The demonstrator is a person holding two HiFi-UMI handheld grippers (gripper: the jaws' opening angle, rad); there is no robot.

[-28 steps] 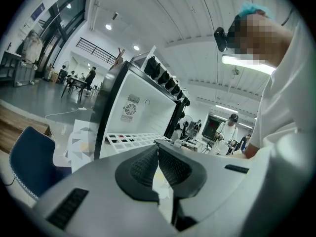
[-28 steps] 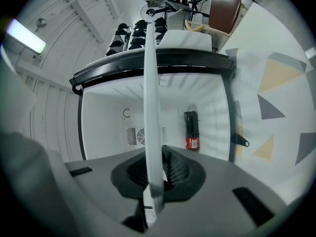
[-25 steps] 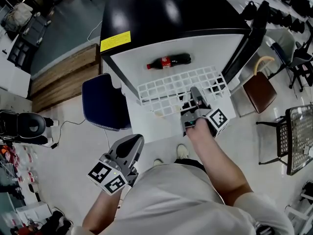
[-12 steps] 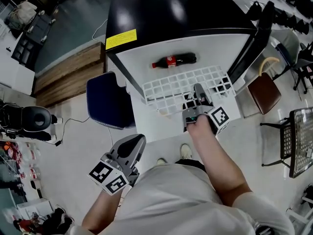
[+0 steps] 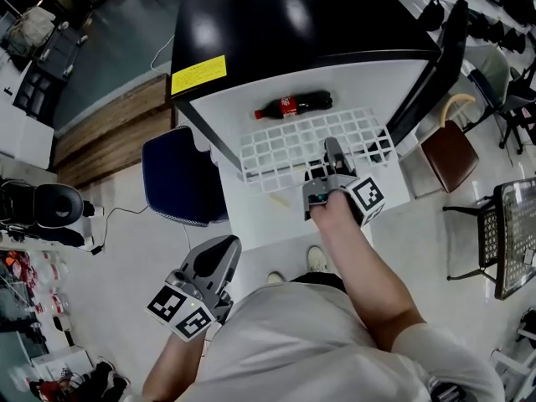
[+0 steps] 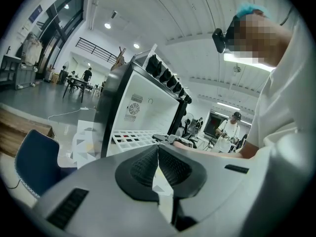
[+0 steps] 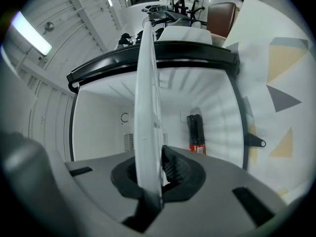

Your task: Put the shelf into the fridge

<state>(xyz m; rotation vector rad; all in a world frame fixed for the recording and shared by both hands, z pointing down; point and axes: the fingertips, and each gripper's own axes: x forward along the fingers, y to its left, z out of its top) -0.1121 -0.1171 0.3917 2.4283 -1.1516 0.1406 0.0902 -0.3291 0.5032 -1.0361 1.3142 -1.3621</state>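
I found the black-topped fridge [image 5: 293, 23] open toward me, its door [image 5: 435, 65] swung out on the right. A blue chair [image 5: 180, 174] stood just beside its left flank and a brown chair [image 5: 444, 153] beyond the door. The white grid shelf [image 5: 293, 145] sat at the mouth of the white compartment, its near edge clamped in the right gripper [image 5: 332, 149]. The left gripper [image 5: 219, 254] was held low, well clear, its jaws pressed together on nothing. Inside, a cola bottle [image 5: 293, 105] lay on its side behind the shelf.
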